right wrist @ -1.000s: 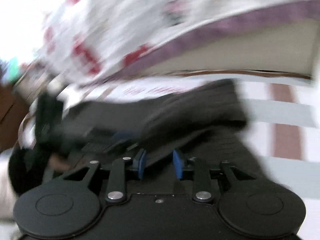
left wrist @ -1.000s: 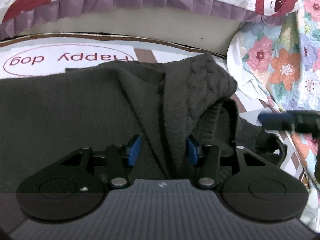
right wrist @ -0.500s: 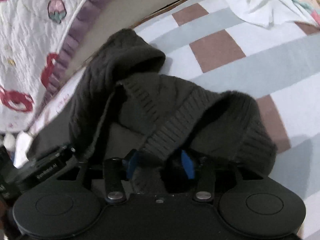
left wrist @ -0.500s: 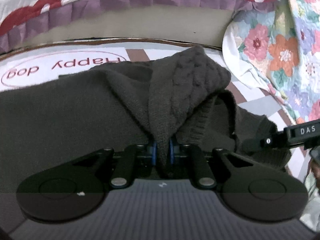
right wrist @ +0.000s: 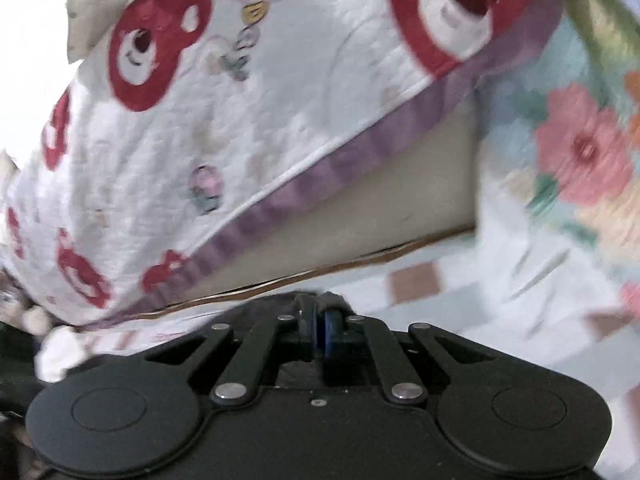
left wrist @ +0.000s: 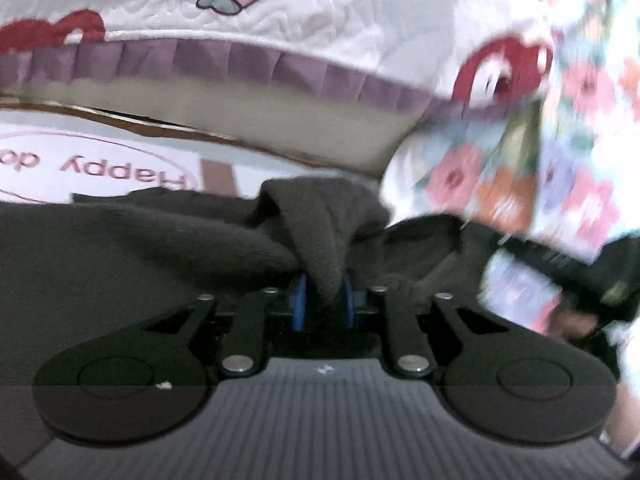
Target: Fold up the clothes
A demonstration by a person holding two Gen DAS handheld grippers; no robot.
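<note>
L gripper (left wrist: 323, 304) pinching bunched fold of dark grey knit sweater (left wrist: 140, 264), rest lying on striped mat (left wrist: 216, 174). R gripper (right wrist: 320, 330) pressed together on thin dark bit, prob same sweater. Risk: knit stretchy, small bite could slip out w/ fast pull; pics blurry.

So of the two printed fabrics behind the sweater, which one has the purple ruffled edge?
The white quilt with red bears and a strawberry; its purple ruffle runs along the bottom. The floral cloth on the right has pink and orange flowers and no ruffle.
</note>
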